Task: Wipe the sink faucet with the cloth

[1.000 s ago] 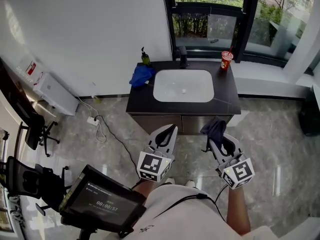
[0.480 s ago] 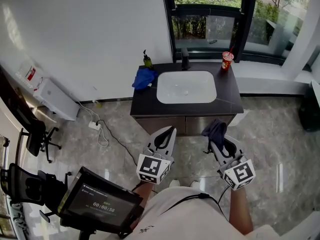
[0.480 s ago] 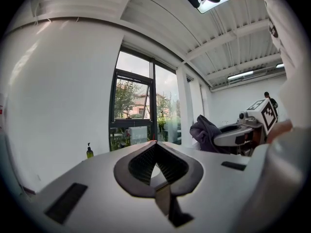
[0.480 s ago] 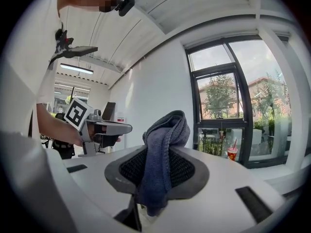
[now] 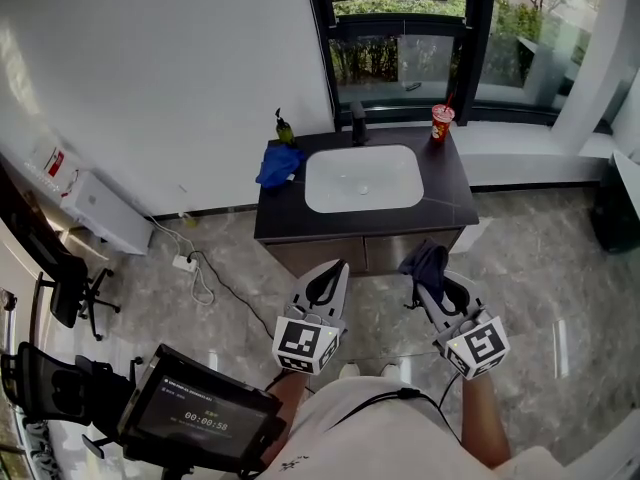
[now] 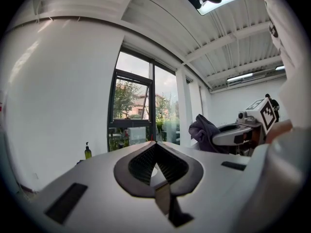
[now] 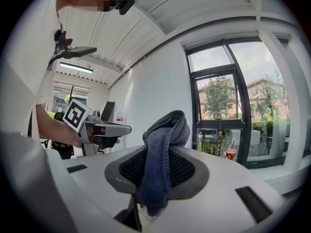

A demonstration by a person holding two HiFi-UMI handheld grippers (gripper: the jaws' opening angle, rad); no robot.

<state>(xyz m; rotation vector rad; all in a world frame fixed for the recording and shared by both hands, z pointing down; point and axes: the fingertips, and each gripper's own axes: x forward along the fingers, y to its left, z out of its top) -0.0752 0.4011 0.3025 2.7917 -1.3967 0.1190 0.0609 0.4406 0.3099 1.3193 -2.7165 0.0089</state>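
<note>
The black faucet stands at the back of a white basin set in a dark vanity top, well ahead of both grippers. My right gripper is shut on a dark grey cloth, which bunches up above the jaws and hangs down between them. My left gripper is held level beside it, shut, with nothing between its jaws. Each gripper shows in the other's view: the right gripper with its cloth, and the left gripper.
On the vanity lie a blue cloth, a soap bottle and a red cup with a straw. Tall windows rise behind it. A power strip with cables, a white box and office chairs stand at left.
Only the head view has swung slightly. Both grippers keep their places, and the grey cloth stays in the right one.
</note>
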